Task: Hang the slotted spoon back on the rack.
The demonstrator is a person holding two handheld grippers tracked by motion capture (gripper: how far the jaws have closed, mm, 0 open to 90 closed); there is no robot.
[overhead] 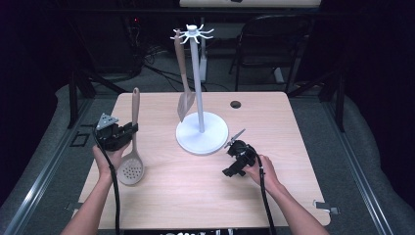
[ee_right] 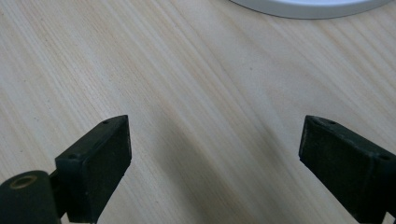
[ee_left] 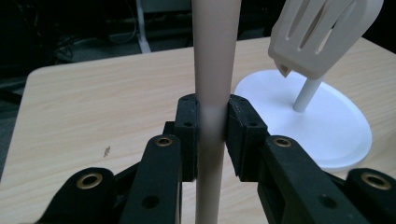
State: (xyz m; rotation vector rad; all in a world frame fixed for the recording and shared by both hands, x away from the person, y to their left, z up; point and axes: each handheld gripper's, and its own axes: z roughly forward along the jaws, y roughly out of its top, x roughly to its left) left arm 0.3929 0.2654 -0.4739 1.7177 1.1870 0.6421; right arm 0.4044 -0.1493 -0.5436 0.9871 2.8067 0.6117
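Observation:
A beige skimmer spoon [overhead: 133, 147] with a perforated round head stands nearly upright at the table's left, head down near the wood. My left gripper [overhead: 131, 129] is shut on its handle [ee_left: 212, 93], the pads pressing it from both sides. A white utensil stand [overhead: 200, 122] with a hooked top rises at the table's middle. A beige slotted spatula [overhead: 185, 105] hangs from one hook; its blade [ee_left: 322, 32] shows at the upper right of the left gripper view. My right gripper [overhead: 234, 140] rests low by the stand's base, open, with only bare wood between the jaws [ee_right: 215, 158].
The stand's round white base [ee_left: 327, 126] lies just right of the held handle. A dark cable hole [overhead: 236, 104] sits in the table behind the stand. A black chair [overhead: 274, 44] stands beyond the far edge. Cables trail from both grippers toward the near edge.

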